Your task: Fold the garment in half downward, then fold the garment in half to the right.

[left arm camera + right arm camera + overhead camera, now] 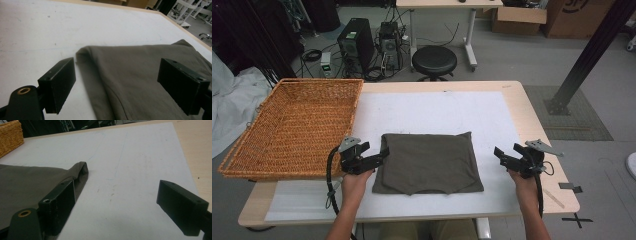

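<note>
A folded olive-green cloth lies flat on the white mat, near the table's front. My left gripper is at the cloth's left edge, jaws open and pointing over it. In the left gripper view the cloth runs between and under the open left gripper, untouched by either pad. My right gripper hovers over bare mat a little to the right of the cloth, open. In the right gripper view the cloth's folded corner lies behind the left jaw, and the right gripper holds nothing.
A large wicker basket sits on the table's left side, overhanging its edge; its corner shows in the right gripper view. Bare wooden tabletop borders the mat at the right. A black stool and computer towers stand on the floor beyond.
</note>
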Available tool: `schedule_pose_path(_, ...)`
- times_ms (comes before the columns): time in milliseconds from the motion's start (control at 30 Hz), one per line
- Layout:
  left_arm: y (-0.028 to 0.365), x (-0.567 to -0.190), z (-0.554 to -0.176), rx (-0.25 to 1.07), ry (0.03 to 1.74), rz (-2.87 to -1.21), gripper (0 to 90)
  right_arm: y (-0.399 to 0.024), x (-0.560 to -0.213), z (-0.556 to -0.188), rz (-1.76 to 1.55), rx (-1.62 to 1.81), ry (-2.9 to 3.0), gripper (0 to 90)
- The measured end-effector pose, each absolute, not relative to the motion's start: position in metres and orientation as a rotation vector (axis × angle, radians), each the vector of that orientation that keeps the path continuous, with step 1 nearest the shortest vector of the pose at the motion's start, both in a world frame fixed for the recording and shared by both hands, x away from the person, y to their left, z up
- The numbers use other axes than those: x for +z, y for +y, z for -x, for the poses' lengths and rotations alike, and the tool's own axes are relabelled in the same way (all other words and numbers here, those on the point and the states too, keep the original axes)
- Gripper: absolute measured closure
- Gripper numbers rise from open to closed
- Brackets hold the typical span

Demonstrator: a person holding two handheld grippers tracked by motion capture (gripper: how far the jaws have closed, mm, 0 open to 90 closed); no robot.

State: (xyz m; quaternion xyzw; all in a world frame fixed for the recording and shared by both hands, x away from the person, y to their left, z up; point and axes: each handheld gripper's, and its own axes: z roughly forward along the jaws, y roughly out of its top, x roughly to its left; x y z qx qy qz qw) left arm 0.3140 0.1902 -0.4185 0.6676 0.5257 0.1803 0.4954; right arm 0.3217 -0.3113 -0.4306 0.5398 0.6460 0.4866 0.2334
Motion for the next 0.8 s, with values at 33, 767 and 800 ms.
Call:
schedule_pose_path(33,0.190,-0.418,-0.314,0.437,1.275,-1.619,15.5,-0.311,-0.429,-0.321,-1.477,1.344,1.774,15.1)
schedule_pose_path(767,0.183,-0.411,-0.303,0.460,1.258,-1.670,15.7,-0.309,-0.423,-0.317,-1.408,1.402,1.797,15.7)
schedule_pose_path(800,0.183,-0.411,-0.302,0.465,1.259,-1.672,15.8,-0.309,-0.423,-0.317,-1.405,1.404,1.796,15.7)
